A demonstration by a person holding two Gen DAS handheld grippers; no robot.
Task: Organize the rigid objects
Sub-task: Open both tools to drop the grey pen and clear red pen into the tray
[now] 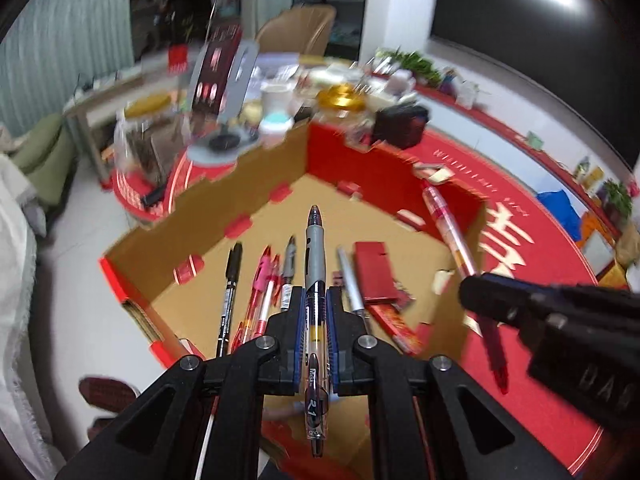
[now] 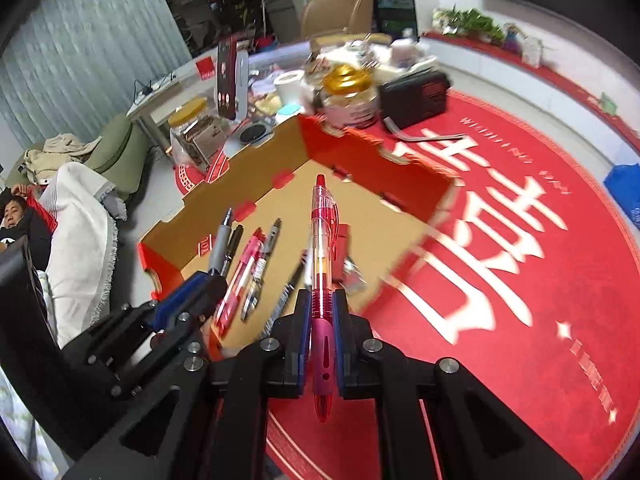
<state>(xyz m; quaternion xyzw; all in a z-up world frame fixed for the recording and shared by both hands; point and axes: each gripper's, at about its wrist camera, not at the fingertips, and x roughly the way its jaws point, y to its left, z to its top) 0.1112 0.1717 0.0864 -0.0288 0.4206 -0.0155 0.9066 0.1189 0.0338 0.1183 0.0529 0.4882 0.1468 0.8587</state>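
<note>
Grey pen (image 1: pixel 315 280): clamped in the left gripper (image 1: pixel 316 308), long axis running forward along the fingers.
Red pen (image 2: pixel 322 280): clamped likewise in the right gripper (image 2: pixel 323 312).
Cardboard tray (image 1: pixel 248 188): below and ahead of both claws, loose pens inside.
Nearer arm: left, judged directly over the tray.

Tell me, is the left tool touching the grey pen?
Touching. The left wrist view shows the left tool shut on the grey pen, pads pressing both sides.

Round red table mat (image 2: pixel 540 280), open cardboard box (image 2: pixel 360 216), black radio (image 2: pixel 416 98), jars on it
</note>
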